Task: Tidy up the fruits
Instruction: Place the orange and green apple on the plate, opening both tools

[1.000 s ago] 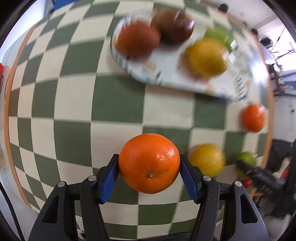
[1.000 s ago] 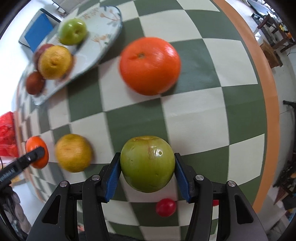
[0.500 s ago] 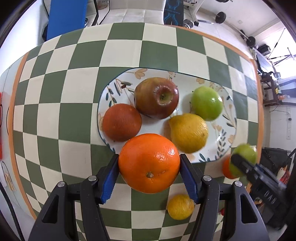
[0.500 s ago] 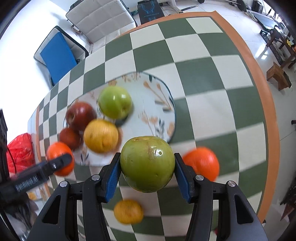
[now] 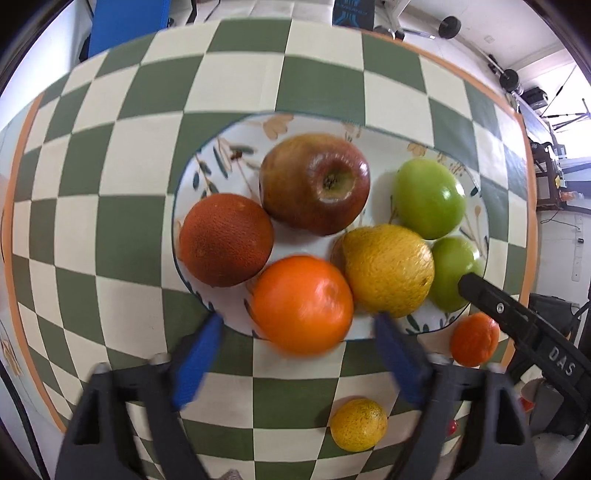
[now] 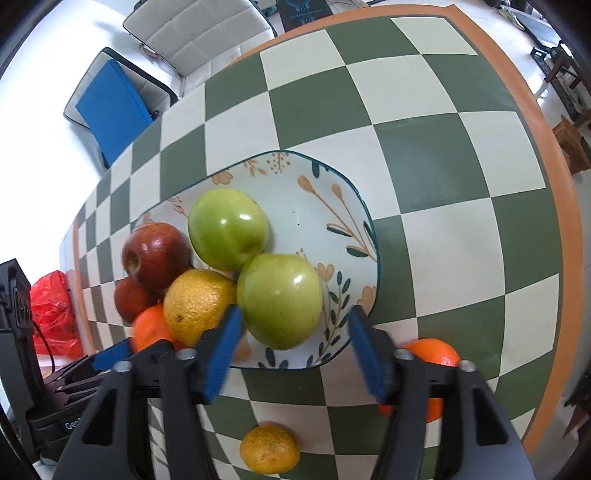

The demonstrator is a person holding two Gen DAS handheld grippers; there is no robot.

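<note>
Both blue-padded grippers, left (image 5: pixel 295 354) and right (image 6: pixel 291 347), are hanging spread apart over the flowered ceramic plate (image 6: pixel 332 206), bright orange (image 5: pixel 303 304) and green apple (image 6: pixel 279 301) resting free.

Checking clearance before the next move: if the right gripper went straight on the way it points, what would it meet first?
Probably the nearer green apple on the floral plate, lying just ahead between the right gripper's open fingers; depth is uncertain.

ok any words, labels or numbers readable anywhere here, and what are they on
"DAS" on the black body of the right gripper, in the left wrist view.
"Gen", cut off by the left gripper, on the black device at the lower left of the right wrist view.
The dark panel past the table's far edge has blue markings, too blurred to read.
The plate and fruit carry no text.
</note>
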